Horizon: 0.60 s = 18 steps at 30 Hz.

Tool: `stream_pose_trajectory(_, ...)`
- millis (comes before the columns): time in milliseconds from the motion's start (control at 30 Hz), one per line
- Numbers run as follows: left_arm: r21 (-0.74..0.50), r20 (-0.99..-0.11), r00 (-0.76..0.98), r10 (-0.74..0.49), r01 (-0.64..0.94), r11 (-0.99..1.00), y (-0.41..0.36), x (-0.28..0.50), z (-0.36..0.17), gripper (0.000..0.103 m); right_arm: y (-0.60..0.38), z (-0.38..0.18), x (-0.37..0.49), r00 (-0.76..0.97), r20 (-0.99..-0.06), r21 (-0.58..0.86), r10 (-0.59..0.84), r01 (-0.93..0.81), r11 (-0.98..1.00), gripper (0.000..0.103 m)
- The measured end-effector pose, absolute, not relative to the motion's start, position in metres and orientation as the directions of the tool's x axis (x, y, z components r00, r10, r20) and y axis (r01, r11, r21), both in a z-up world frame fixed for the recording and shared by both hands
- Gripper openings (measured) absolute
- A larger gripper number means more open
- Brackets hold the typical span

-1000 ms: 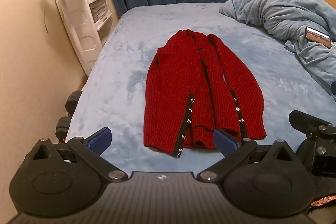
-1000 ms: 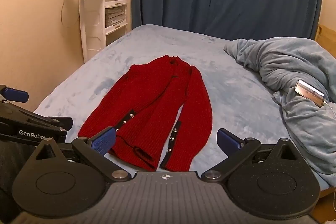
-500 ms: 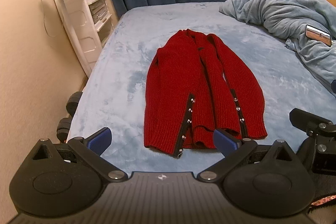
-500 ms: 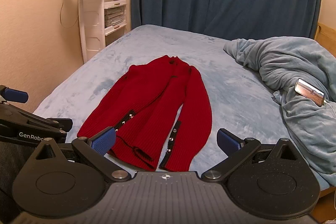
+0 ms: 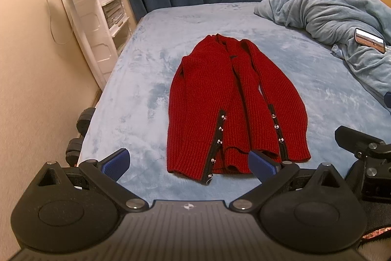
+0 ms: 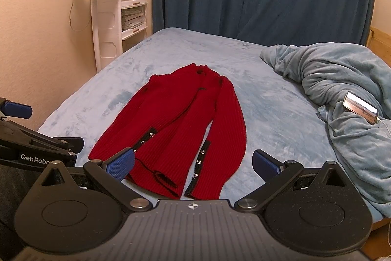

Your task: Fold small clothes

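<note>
My left gripper (image 5: 188, 163) and right gripper (image 6: 193, 162) both stand spread and empty, barely shifted over the last second. The red ribbed knit cardigan (image 5: 234, 109) lies flat on the pale blue bed (image 5: 146, 80), sleeves folded in; I judge the crosswise fold remains.

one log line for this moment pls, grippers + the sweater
left gripper: open, empty, near hem | right gripper: open, empty | red sweater: flat on bed, sleeves folded in, lengthwise fold not yet done
</note>
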<state>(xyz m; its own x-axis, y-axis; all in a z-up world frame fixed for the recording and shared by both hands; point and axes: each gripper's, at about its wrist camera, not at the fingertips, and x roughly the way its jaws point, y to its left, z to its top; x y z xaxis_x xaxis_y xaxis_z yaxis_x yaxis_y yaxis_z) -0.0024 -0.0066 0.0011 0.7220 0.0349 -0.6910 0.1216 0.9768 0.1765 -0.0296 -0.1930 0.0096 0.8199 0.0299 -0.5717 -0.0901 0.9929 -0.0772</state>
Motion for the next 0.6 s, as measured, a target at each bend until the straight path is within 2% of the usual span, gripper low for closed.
stream_pose_trajectory(600,0.177,-0.689,0.724,0.034,0.123,0.976,-0.0080,-0.0022,0.0017,0.103,-0.1972,0.0070,-0.0280,0.817,-0.576,-0.077,0.028,-0.088,0.993,0.101)
